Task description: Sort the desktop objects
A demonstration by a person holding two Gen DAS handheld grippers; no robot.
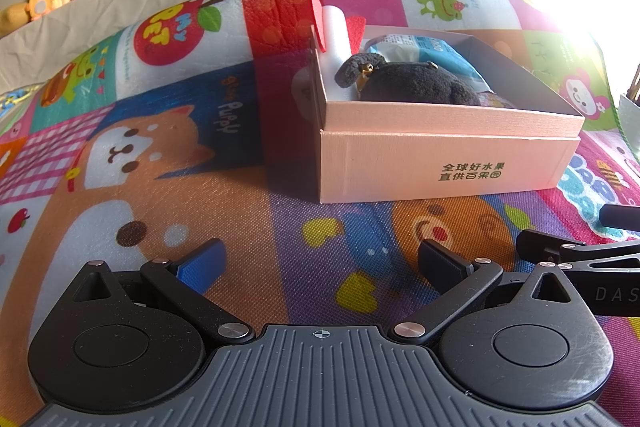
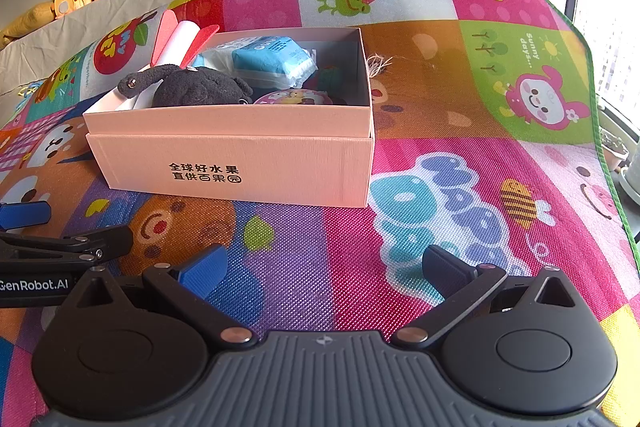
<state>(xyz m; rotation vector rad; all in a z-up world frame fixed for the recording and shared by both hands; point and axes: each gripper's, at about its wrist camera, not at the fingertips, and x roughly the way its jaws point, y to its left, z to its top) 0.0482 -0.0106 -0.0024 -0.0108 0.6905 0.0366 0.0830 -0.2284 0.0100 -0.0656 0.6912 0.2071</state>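
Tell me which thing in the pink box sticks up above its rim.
The white roll with red felt ends, leaning at the back-left corner of the pink box; the dark plush and blue pack lie lower.

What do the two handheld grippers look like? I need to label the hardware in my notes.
Both match: a ribbed grey body, two round black hubs, black linkage arms with silver pivots. On the left gripper and the right gripper alike, one pad is blue and one black. The left gripper's side reads GenRobot.AI.
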